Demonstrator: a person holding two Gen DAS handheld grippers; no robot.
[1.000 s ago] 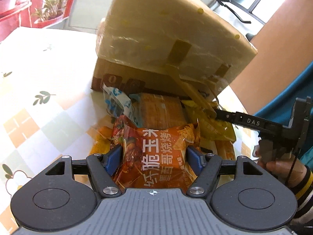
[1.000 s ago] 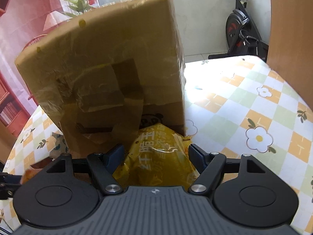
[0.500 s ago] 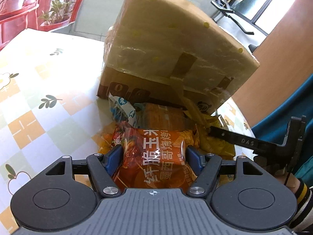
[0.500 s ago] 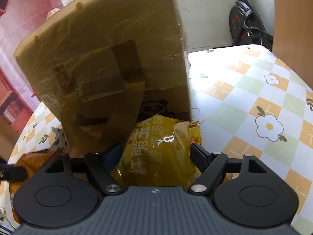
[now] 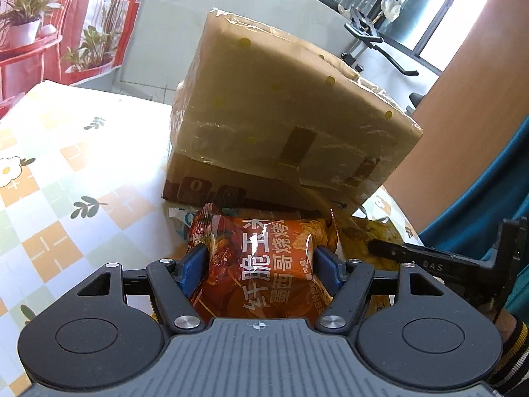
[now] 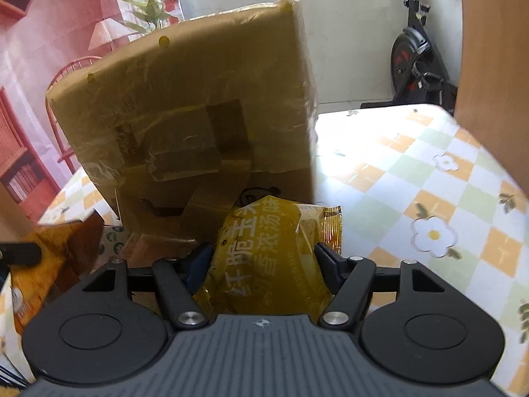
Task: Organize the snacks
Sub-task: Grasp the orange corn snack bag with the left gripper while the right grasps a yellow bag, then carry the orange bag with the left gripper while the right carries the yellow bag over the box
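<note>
The left gripper (image 5: 261, 264) is clamping an orange snack bag (image 5: 264, 264) between its blue pads (image 5: 193, 261), both pads pressing into the sides of the bag. The bag is sitting just in front of a cardboard box (image 5: 281, 125) that is wrapped in clear tape and standing tilted on the desk (image 5: 66, 172), its big taped flap leaning out over the snacks. Behind the orange bag, at the foot of the box, a white and blue packet (image 5: 178, 220) is peeking out, and more yellow wrappers (image 5: 370, 238) are lying to the right, though the shade there is making them hard to tell apart.

The right gripper (image 6: 263, 261) is squeezing a yellow snack bag (image 6: 274, 248) in the same way, its fingers closed against the bag's sides. This bag is touching or nearly touching the lower front of the same box (image 6: 185, 115), which is looming over it. The flowered desk cloth (image 6: 429, 182) is spreading out to the right, brightly lit. In the left wrist view, the right gripper (image 5: 429, 261) is showing at the far right edge, reaching in over the yellow wrappers.
</note>
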